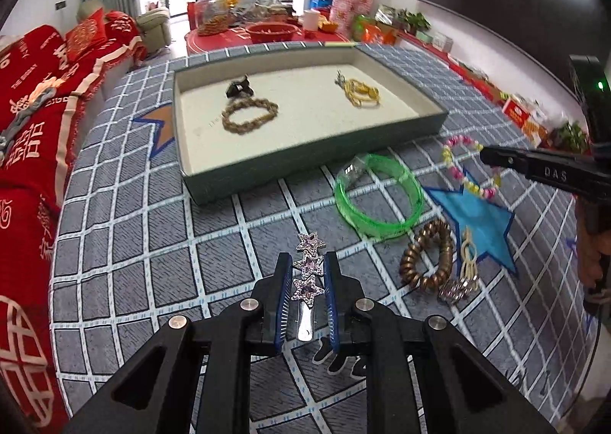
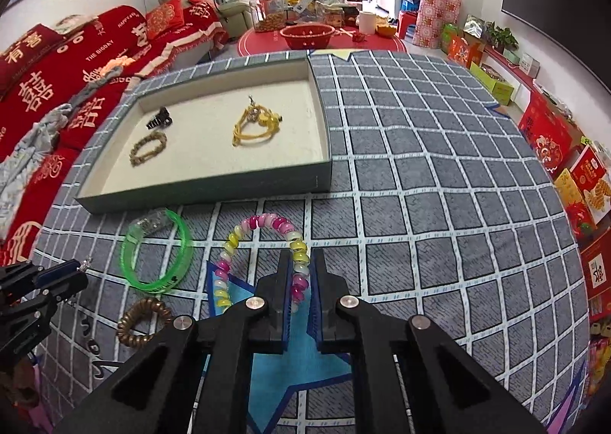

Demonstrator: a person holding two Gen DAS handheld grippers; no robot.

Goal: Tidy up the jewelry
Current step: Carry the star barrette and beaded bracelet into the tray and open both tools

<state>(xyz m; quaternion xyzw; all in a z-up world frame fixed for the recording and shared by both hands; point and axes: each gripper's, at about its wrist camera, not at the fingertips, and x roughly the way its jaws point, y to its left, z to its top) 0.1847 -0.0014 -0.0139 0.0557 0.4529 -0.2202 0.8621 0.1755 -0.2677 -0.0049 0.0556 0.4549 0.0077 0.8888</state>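
Note:
My left gripper is shut on a silver hair clip with three rhinestone stars, held just above the checked cloth. In the right wrist view my right gripper is shut on the right side of a pink, yellow and white bead bracelet, whose loop arches up to the left of the jaws. A shallow box with a cream lining holds a black claw clip, a braided brown bracelet and a yellow cord bracelet. On the cloth lie a green bangle and a bronze spiral hair tie.
A small pearly trinket with a clip lies beside the spiral tie on the blue star. A red sofa runs along the left. Beyond the box stands a low red table with a red bowl and snacks. Boxes line the right wall.

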